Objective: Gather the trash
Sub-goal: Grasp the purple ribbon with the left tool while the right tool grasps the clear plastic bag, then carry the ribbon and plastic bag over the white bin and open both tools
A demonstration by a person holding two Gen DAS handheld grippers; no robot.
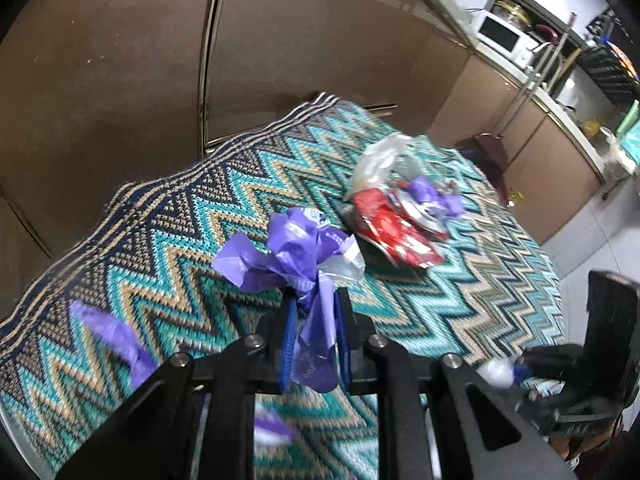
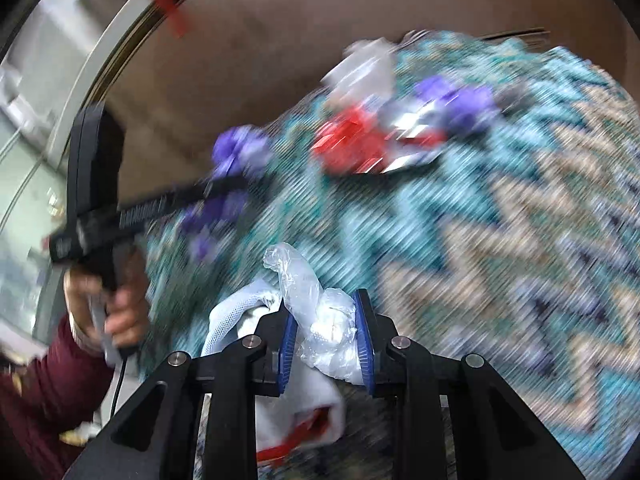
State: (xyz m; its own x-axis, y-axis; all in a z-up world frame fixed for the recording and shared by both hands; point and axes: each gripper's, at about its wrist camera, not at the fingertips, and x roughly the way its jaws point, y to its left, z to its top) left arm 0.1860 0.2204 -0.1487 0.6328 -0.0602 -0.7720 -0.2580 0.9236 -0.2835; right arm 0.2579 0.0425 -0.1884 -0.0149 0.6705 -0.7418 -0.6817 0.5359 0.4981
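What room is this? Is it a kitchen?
Probably a home kitchen. A white microwave sits on a long counter with brown cabinets below, and a zigzag cloth covers the table where the wrappers lie.

A zigzag-patterned woven mat [image 1: 192,216] in teal, beige and navy covers the table. Near its far edge lies a heap of trash: a red crumpled wrapper [image 1: 394,228], a clear plastic bag [image 1: 380,156] and a purple scrap [image 1: 430,194], all touching. Another purple scrap [image 1: 116,336] lies near the left edge.
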